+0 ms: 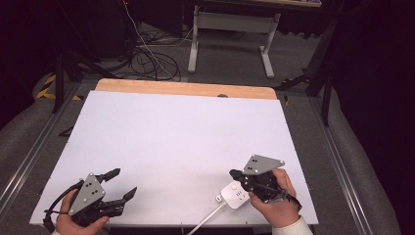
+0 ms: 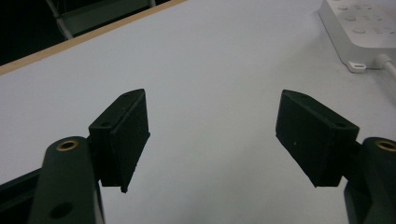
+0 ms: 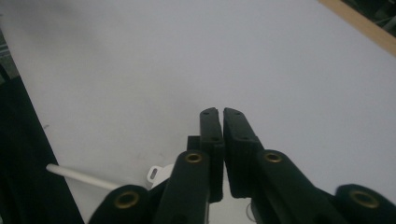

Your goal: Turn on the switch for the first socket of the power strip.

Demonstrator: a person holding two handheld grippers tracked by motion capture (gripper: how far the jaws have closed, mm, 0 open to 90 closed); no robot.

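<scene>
A white power strip lies near the table's front edge at the right, and its white cable runs off toward the person. My right gripper hovers right over the strip with its jaws pressed together and nothing between them; in the right gripper view the gripper points across bare white tabletop, with the strip's mounting tab and the cable beneath it. My left gripper rests at the front left with its jaws wide apart and empty. The power strip is far off at the upper right in the left gripper view.
The white table top has a wooden strip along its far edge. Beyond it lie floor cables and a white desk frame. Metal rails run along both sides of the table.
</scene>
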